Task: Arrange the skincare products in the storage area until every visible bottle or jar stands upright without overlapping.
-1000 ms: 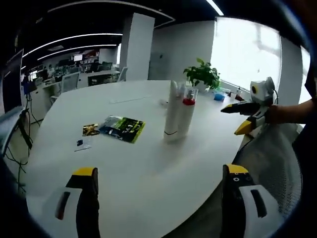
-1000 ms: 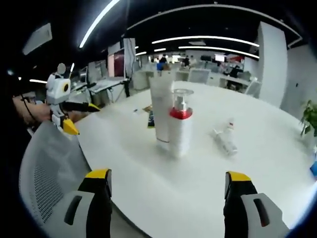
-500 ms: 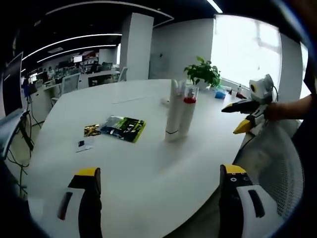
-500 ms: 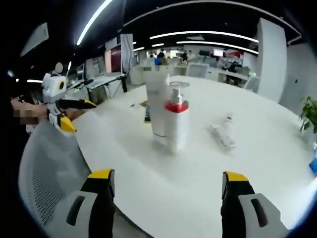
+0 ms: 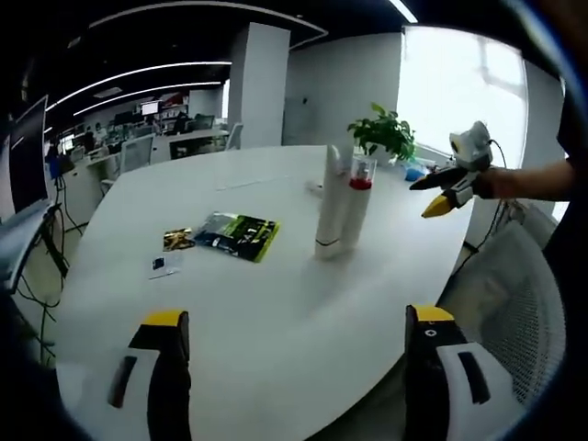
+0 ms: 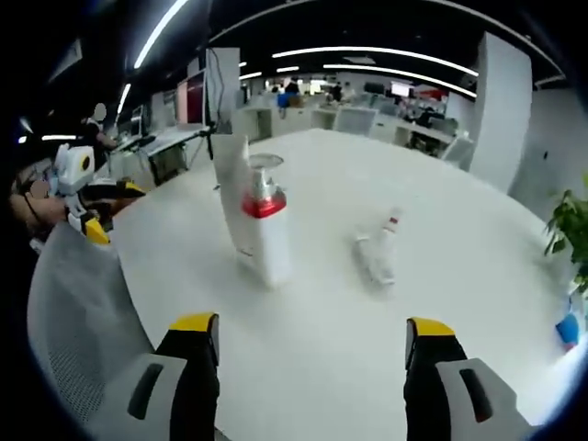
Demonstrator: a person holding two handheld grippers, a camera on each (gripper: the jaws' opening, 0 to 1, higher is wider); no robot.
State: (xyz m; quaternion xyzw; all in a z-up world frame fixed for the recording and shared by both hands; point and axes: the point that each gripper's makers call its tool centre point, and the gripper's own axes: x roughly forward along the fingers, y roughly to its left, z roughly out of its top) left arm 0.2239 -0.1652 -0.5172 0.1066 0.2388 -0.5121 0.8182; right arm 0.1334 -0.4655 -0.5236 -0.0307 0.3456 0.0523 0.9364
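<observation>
Near the table's (image 6: 303,312) edge we find open white surface; both grippers (image 5: 289,367) (image 6: 308,367) hang with jaws apart, holding nothing. Mid-table, a red-collared pump bottle (image 6: 266,234) and white tube (image 6: 234,197) stand upright, touching; right of them a small clear bottle (image 6: 375,253) lies flat.

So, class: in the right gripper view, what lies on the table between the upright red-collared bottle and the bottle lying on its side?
Nothing: only bare white table separates the upright bottle from the fallen bottle.

Item count, white table (image 6: 478,276)

Skincare: 1 white tube (image 6: 235,207), upright; 1 red-collared pump bottle (image 6: 268,230), upright; 1 clear bottle (image 6: 376,253), lying flat. Printed matter: 1 green packet (image 5: 234,235), 2 small cards (image 5: 178,240). Potted plant (image 5: 386,138): 1.
</observation>
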